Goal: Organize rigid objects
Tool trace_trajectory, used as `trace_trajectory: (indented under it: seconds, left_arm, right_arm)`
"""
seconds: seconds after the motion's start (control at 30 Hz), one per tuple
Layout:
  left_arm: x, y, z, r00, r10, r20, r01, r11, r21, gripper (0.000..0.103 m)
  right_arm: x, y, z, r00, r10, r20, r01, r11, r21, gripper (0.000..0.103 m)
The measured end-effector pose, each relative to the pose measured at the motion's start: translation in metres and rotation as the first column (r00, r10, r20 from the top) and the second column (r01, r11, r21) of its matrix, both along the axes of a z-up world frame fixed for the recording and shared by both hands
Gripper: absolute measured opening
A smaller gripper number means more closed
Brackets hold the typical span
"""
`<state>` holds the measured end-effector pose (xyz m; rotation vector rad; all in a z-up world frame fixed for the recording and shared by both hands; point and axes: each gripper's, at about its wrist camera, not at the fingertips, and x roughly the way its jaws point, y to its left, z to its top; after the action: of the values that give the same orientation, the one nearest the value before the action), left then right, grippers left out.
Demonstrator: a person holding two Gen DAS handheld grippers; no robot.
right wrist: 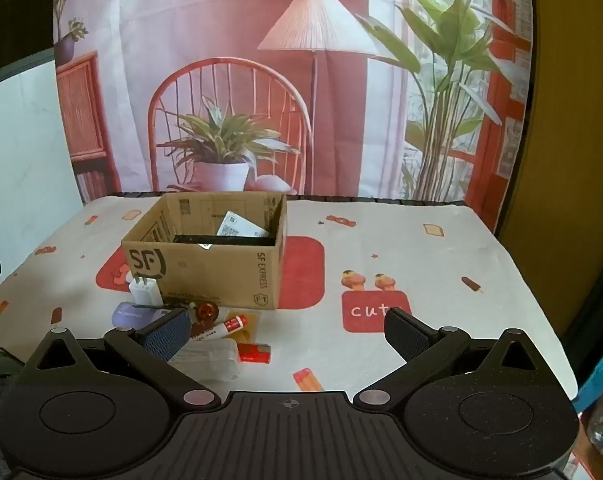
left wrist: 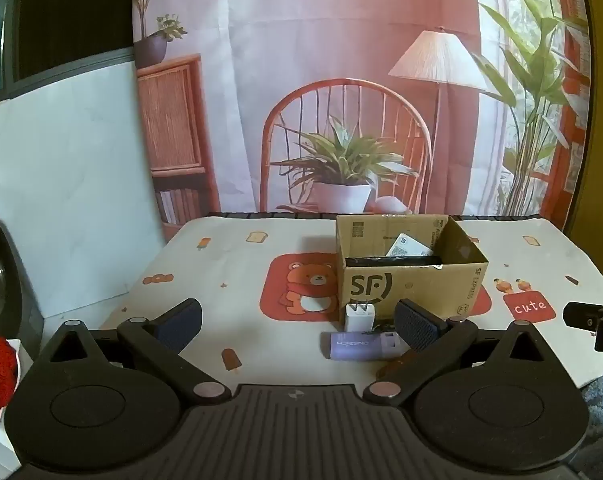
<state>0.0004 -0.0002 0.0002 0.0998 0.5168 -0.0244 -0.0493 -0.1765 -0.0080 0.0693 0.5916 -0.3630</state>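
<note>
A brown cardboard box (right wrist: 205,264) stands open on the patterned tablecloth (right wrist: 421,264), a little left of the middle in the right wrist view. Its long axis runs left to right, and the near wall carries a black "SF" mark. Inside it a white card (right wrist: 241,226) with a printed code leans tilted against the far wall, over a flat black thing (right wrist: 221,240) that I cannot identify.

The loose objects lie in a group just in front of the box's near left corner. A white charger plug (right wrist: 143,290) stands upright, touching or almost touching the box, with its metal prongs pointing up. Near it a pale purple box (left wrist: 361,346) lies flat, long axis left to right. To the right of it there are a small red round thing (right wrist: 207,312), a white tube with a red band (right wrist: 225,326) pointing to the far right, a red lighter (right wrist: 253,352) lying left to right, and a clear plastic case (right wrist: 209,360) nearest to the camera.

The left gripper (left wrist: 297,322) is spread wide with nothing between its pads; the purple box lies just beside its right finger. The right gripper (right wrist: 287,334) is also spread wide and empty, low over the cloth, with its left finger above the group.
</note>
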Motion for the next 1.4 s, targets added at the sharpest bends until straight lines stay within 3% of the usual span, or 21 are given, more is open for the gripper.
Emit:
trace_trajectory:
  seconds: [1.4]
  left_arm:
    - [0.004, -0.0039, -0.0025, 1.0, 0.018, -0.013, -0.018, 1.0, 0.011, 0.103]
  right_arm:
    - [0.0006, 0.0, -0.0019, 1.0, -0.001, -0.001, 0.001, 1.0, 0.002, 0.103]
